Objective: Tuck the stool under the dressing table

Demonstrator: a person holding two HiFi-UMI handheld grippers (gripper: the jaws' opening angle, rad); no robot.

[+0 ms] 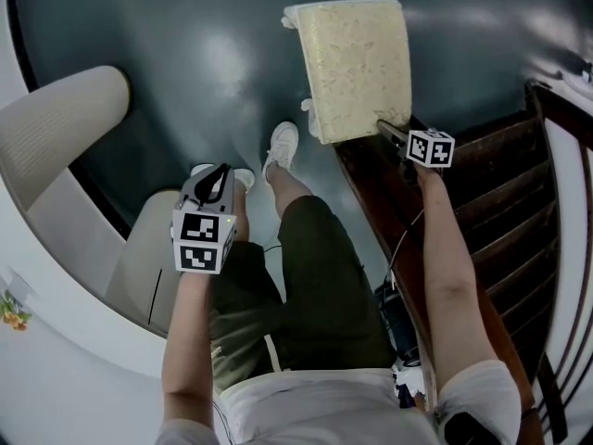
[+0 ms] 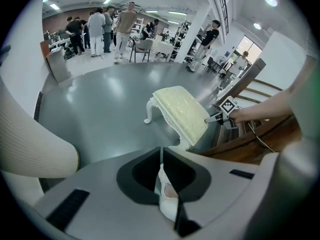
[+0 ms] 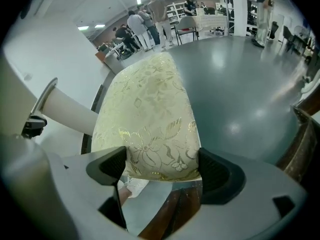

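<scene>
The stool (image 1: 357, 68) has a cream and gold floral cushion and white carved legs, and it stands on the grey floor ahead of me. My right gripper (image 1: 387, 128) is shut on its near right edge, and in the right gripper view the cushion (image 3: 150, 119) fills the space between the two black pads. The dark wooden dressing table (image 1: 500, 211) runs along the right, beside the stool. My left gripper (image 1: 222, 171) hangs over my left leg, well apart from the stool (image 2: 182, 114), with its jaws shut and nothing held.
A ribbed cream cushion roll (image 1: 65, 128) and a white curved furniture edge (image 1: 83, 286) lie at the left. My white shoes (image 1: 281, 145) stand just short of the stool. Several people (image 2: 100, 26) and chairs stand far across the open grey floor (image 2: 105, 104).
</scene>
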